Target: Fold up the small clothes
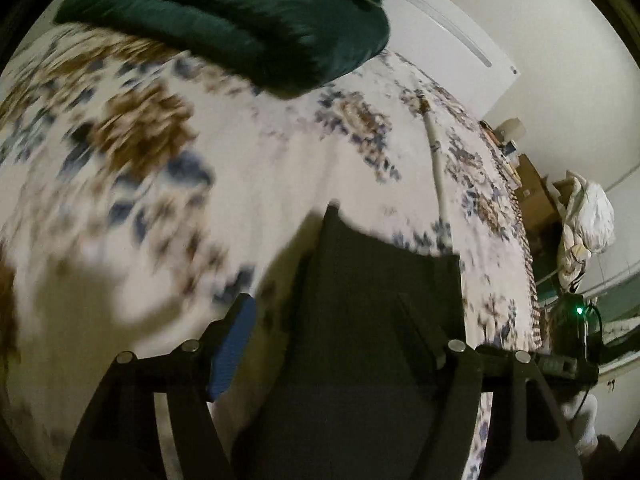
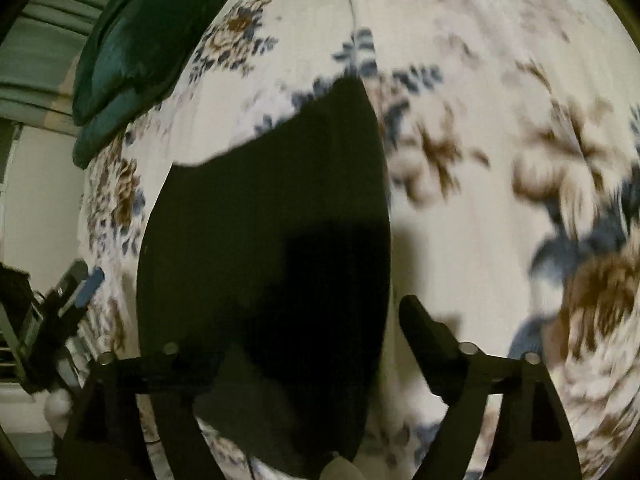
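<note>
- A dark garment (image 2: 264,216) lies on a bed covered by a white bedspread (image 2: 472,264) printed with blue and brown flowers; in the left wrist view the same dark garment (image 1: 360,320) fills the space between the fingers
- The right hand-held gripper (image 2: 312,332) has its fingers spread wide; the right finger (image 2: 424,332) shows over the bedspread just beside the cloth's edge, while the left finger is lost against the dark fabric
- The left hand-held gripper (image 1: 328,320) is also spread apart, its blue-padded finger (image 1: 232,352) over the bedspread and the other over the garment; contact cannot be judged through the blur
- A dark green pillow (image 1: 240,20) lies at the far end of the bed
- Beyond the bed's edge stand cardboard boxes (image 1: 536,196), a crumpled white bundle (image 1: 588,220) and a device with a green light (image 1: 579,311)
- No readable writing or labels show anywhere
</note>
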Motion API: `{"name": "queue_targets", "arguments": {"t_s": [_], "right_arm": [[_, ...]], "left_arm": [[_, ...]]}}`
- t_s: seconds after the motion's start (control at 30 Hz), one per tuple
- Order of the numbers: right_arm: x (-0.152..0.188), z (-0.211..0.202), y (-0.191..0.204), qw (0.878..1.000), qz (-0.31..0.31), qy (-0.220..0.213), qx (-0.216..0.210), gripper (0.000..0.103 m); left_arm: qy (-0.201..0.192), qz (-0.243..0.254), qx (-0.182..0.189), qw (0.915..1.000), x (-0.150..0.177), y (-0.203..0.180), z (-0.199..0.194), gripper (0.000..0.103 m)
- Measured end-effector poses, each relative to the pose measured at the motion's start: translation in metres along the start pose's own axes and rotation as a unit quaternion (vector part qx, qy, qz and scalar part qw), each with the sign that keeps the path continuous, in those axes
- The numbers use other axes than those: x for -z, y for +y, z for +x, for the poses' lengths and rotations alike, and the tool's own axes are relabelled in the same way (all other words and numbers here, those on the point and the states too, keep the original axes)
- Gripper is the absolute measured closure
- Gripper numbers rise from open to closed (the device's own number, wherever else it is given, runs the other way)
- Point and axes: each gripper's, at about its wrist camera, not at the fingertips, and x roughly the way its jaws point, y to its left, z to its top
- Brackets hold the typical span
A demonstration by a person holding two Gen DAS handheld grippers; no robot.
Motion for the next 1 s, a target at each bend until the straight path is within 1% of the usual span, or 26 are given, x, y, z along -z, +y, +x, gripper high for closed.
{"name": "queue_targets", "arguments": {"t_s": [0.03,0.07,0.1,0.13,0.2,0.27,0.3,0.37,0.4,0.43,0.5,0.53,0.6,0.63,0.67,0.73,0.8,0.87,0.93,0.97,1.0], "right_arm": [[0.006,0.001,-0.004,1.0,0.004,0.006,-0.006,0.009],[0.013,0.002,-0.011,1.0,0.011,0.013,-0.012,0.006],[0.018,0.004,-0.016,1.0,0.016,0.018,-0.016,0.006],[0.022,0.006,-0.021,0.999,0.02,0.023,-0.017,0.006],[0.028,0.01,-0.033,0.999,0.032,0.03,-0.02,0.006],[0.026,0.014,-0.044,0.998,0.042,0.033,-0.036,0.006],[0.022,0.016,-0.05,0.998,0.04,0.028,-0.045,0.006],[0.013,0.021,-0.055,0.997,0.04,0.027,-0.062,0.006],[0.004,0.025,-0.059,0.996,0.043,0.027,-0.073,0.006],[-0.003,0.029,-0.061,0.996,0.045,0.027,-0.079,0.006],[-0.021,0.041,-0.063,0.994,0.044,0.033,-0.091,0.006],[-0.028,0.046,-0.063,0.994,0.044,0.035,-0.096,0.006],[-0.043,0.055,-0.061,0.992,0.044,0.042,-0.109,0.006],[-0.052,0.06,-0.058,0.991,0.042,0.045,-0.12,0.005],[-0.058,0.061,-0.057,0.99,0.04,0.047,-0.127,0.005],[-0.07,0.066,-0.049,0.987,0.035,0.049,-0.146,0.005],[-0.076,0.07,-0.042,0.988,0.033,0.05,-0.144,0.005],[-0.082,0.079,-0.038,0.989,0.032,0.06,-0.13,0.005],[-0.086,0.086,-0.038,0.989,0.035,0.064,-0.127,0.005],[-0.085,0.084,-0.04,0.989,0.038,0.063,-0.13,0.005],[-0.086,0.083,-0.041,0.988,0.044,0.056,-0.133,0.006]], "left_arm": [[0.007,-0.013,-0.001,0.9999,0.019,0.006,-0.009,0.035],[0.012,-0.02,-0.005,0.9997,0.03,0.008,-0.011,0.035],[0.022,-0.039,-0.009,0.999,0.052,0.015,-0.016,0.035],[0.03,-0.051,-0.005,0.9982,0.066,0.02,-0.018,0.035],[0.055,-0.08,-0.01,0.9952,0.097,0.03,-0.018,0.034],[0.079,-0.123,0.009,0.9892,0.125,0.04,-0.012,0.034],[0.09,-0.149,0.02,0.9845,0.139,0.044,-0.004,0.034],[0.092,-0.183,0.05,0.9776,0.157,0.045,0.009,0.034],[0.091,-0.19,0.06,0.9757,0.16,0.045,0.013,0.034],[0.089,-0.203,0.078,0.9721,0.167,0.043,0.025,0.034],[0.087,-0.213,0.088,0.9692,0.173,0.039,0.038,0.034],[0.085,-0.226,0.098,0.9656,0.176,0.037,0.05,0.034],[0.072,-0.242,0.11,0.9613,0.178,0.036,0.06,0.034],[0.059,-0.258,0.118,0.9572,0.177,0.036,0.067,0.031],[0.052,-0.265,0.123,0.955,0.175,0.036,0.07,0.027],[0.028,-0.286,0.127,0.9492,0.169,0.037,0.078,0.024],[0.012,-0.302,0.127,0.9446,0.164,0.037,0.082,0.024],[-0.008,-0.324,0.125,0.9376,0.158,0.039,0.085,0.024],[-0.028,-0.34,0.123,0.932,0.156,0.04,0.084,0.024],[-0.041,-0.347,0.122,0.9289,0.154,0.041,0.082,0.025],[-0.049,-0.35,0.12,0.9279,0.151,0.041,0.081,0.029]]}}
